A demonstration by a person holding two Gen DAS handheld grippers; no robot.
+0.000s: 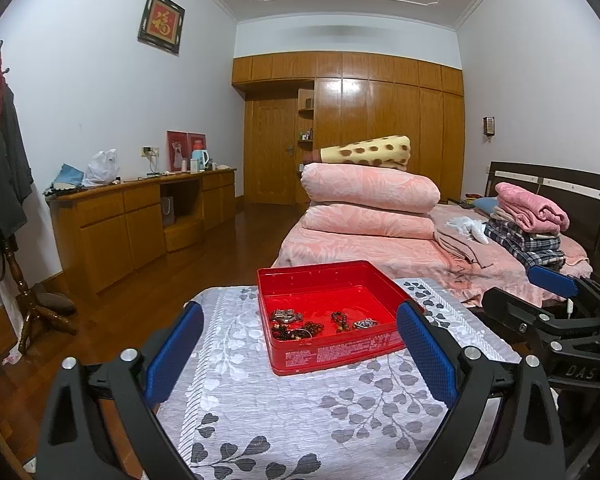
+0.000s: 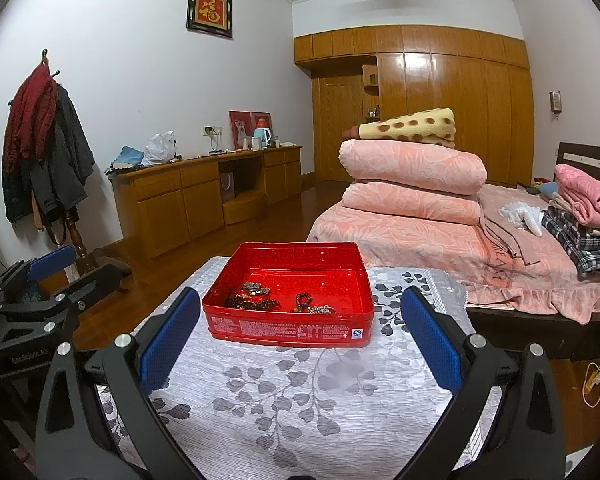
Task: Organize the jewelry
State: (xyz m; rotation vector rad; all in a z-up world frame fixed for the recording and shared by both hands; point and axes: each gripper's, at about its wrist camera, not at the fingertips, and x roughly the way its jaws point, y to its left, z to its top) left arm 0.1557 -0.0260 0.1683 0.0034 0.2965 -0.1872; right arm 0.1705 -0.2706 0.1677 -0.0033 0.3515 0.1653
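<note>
A shallow red metal tin with no lid [image 1: 332,308] sits in the middle of both pictures. It rests on a small table with a grey cloth printed with leaves [image 1: 284,412]. Tiny white writing runs along the tin's front wall.

Inside the tin, near the front wall, lies the jewelry. A silver chunky piece [image 1: 286,315] lies at the left. Just below it is a string of dark brown beads [image 1: 296,330], and the two look like they touch. A small loop of brown beads [image 1: 339,321] lies more to the right. Next to that is a small shiny silver piece [image 1: 365,323].

The left gripper with blue pads on black arms [image 1: 300,356] fills the bottom of its own picture. Its jaws are wide apart and hold nothing. The tin shows between them, a bit farther back. This gripper also shows at the left edge of the right wrist picture.

The right gripper with the same blue pads [image 2: 298,334] fills the bottom of its picture. Its jaws are wide apart too, with nothing in them. The tin sits between its pads, farther back on the cloth.

Behind the table, on the right, is a bed with folded pink quilts [image 1: 370,204].
</note>
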